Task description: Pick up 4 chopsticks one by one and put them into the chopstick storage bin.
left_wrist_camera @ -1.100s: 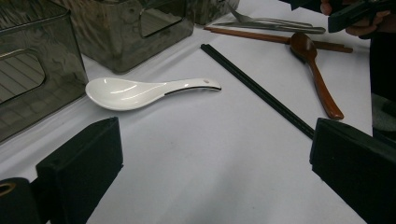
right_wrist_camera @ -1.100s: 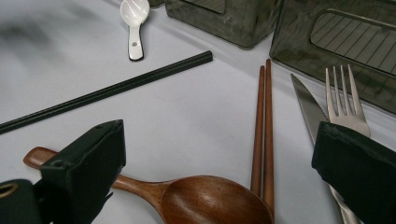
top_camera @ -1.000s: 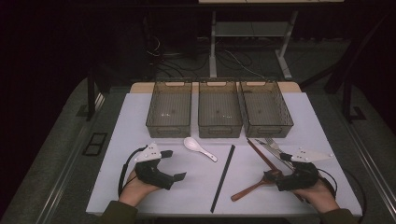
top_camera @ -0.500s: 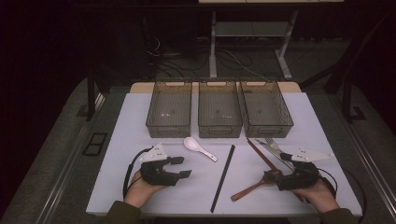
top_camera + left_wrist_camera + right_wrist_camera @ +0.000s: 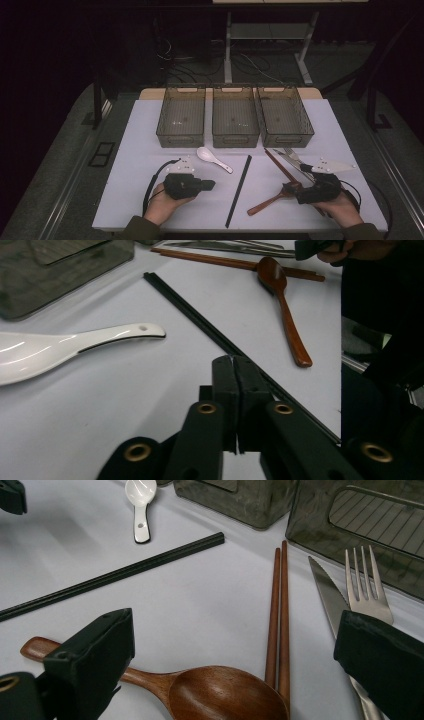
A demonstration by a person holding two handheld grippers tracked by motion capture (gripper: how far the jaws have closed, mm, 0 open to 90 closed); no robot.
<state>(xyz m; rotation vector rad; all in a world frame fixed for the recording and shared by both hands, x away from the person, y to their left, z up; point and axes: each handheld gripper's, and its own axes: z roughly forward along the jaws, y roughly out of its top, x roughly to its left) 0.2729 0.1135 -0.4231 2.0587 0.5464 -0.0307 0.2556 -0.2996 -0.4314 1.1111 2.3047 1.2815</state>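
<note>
Wooden spoon (image 5: 220, 692) lies on the white desk (image 5: 140, 150), bowl between the wide-open jaws of the right tongs (image 5: 235, 655), handle running off toward the near edge; the jaws stand either side of the bowl, and neither pad can be seen pressing on it. Just beside the bowl, on the far side, lie the wooden chopsticks (image 5: 279, 610), a parallel pair, and next to them a table knife (image 5: 327, 597) and a fork (image 5: 367, 582), the right jaw covering their near ends. In the high view the right tongs (image 5: 300, 186) sit low over the spoon (image 5: 270, 200), held in the person's right hand (image 5: 340, 207). The left tongs (image 5: 234, 365) have just been closing and now stand fully shut, pads pressed together with nothing between them, above bare desk surface; in the high view the left tongs (image 5: 212, 185) point toward the black chopsticks (image 5: 239, 189), which lie as one long dark line down the middle of the desk. A white ceramic soup spoon (image 5: 212, 158) lies near the left tongs, on their far side. Three dark mesh bins (image 5: 235, 137) stand side by side along the far half of the desk.
</note>
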